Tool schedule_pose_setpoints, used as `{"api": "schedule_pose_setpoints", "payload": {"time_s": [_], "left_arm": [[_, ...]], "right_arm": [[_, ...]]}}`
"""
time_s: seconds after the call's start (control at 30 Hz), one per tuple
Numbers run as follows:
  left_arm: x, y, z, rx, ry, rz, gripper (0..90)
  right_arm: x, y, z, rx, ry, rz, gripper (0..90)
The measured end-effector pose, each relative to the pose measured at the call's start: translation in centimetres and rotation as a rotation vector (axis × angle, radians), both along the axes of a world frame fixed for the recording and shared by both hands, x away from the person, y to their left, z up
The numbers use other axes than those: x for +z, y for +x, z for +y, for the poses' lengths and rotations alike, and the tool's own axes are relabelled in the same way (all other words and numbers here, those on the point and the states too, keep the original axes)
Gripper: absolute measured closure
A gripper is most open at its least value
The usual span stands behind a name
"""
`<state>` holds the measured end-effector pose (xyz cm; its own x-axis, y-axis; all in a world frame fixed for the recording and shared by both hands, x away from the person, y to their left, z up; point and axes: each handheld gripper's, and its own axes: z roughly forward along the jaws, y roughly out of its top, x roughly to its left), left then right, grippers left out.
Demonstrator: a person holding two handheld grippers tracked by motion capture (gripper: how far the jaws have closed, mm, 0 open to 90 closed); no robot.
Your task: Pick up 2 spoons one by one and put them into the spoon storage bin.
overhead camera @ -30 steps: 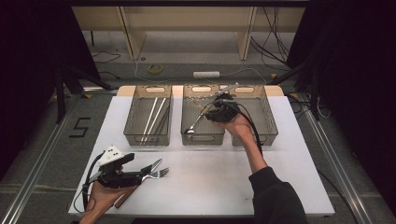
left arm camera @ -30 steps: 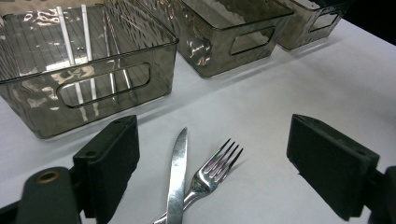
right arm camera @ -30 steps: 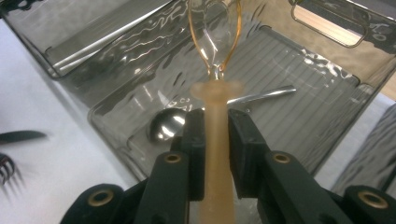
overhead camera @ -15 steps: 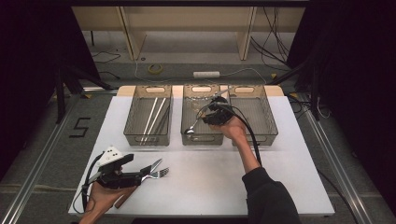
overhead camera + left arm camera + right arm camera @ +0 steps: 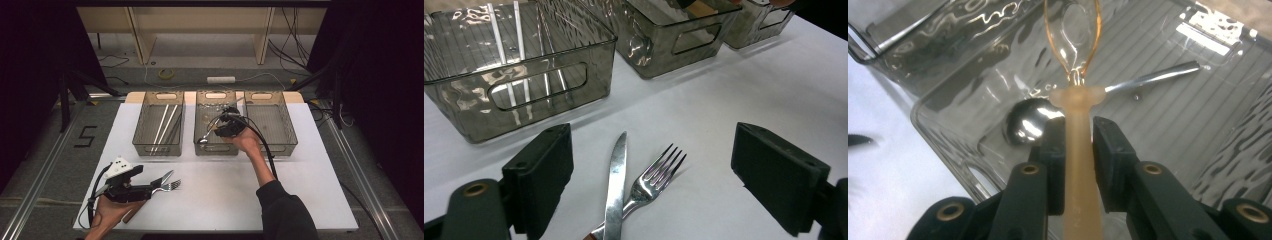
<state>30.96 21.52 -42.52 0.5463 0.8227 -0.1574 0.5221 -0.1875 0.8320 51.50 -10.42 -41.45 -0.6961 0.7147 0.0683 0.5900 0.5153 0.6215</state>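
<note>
While the left gripper (image 5: 150,188) is kept low near the table's (image 5: 310,165) front left corner, its jaws are seen spread wide in the left gripper view, with nothing pinched. A knife (image 5: 615,185) and a fork (image 5: 655,177) lie crossed on the white top between those jaws, untouched by the pads. Over the middle bin (image 5: 200,107) of three at the table's far edge, the right gripper (image 5: 1079,145) is held, tipped down into it. A spoon with a pale handle (image 5: 1079,165) stands between its jaws, which have just been easing apart; whether the pads still press the handle cannot be told. A metal spoon (image 5: 1030,120) is seen on the bin's floor beneath. Chopsticks (image 5: 164,123) lie in the left bin (image 5: 145,122).
</note>
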Motion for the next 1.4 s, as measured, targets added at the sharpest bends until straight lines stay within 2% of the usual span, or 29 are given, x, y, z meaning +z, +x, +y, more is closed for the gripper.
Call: {"api": "schedule_pose_setpoints", "payload": {"time_s": [0.07, 0.23, 0.5, 0.73, 1.0, 1.13, 1.27, 1.4], "left_arm": [[0.0, 0.0, 0.1, 0.002, 0.0, 0.003, 16.6], [0.0, 0.1, 0.0, 0.005, 0.003, 0.008, 16.6], [-0.1, 0.2, 0.0, 0.009, 0.006, 0.025, 16.6], [-0.1, 0.2, -0.1, 0.01, 0.01, 0.036, 16.6], [-0.1, 0.2, 0.0, 0.015, 0.013, 0.04, 16.6], [-0.1, 0.3, 0.0, 0.018, 0.022, 0.056, 16.6], [-0.2, 0.4, -0.1, 0.015, 0.029, 0.074, 16.6], [-0.1, 0.5, -0.4, 0.008, 0.054, 0.087, 16.6]], "right_arm": [[0.2, 0.0, 0.0, 0.001, 0.016, -0.005, 67.8], [1.4, -0.9, -0.9, 0.022, 0.046, -0.042, 65.2], [3.0, -3.2, -2.0, 0.085, 0.113, -0.079, 55.5], [3.6, -5.0, -3.0, 0.096, 0.153, -0.108, 50.4], [3.5, -6.0, -4.2, 0.081, 0.185, -0.119, 47.2], [3.3, -6.7, -4.7, 0.077, 0.198, -0.13, 44.8], [3.1, -7.8, -5.4, 0.077, 0.226, -0.145, 41.6], [2.9, -9.1, -6.1, 0.088, 0.28, -0.141, 40.8]]}}
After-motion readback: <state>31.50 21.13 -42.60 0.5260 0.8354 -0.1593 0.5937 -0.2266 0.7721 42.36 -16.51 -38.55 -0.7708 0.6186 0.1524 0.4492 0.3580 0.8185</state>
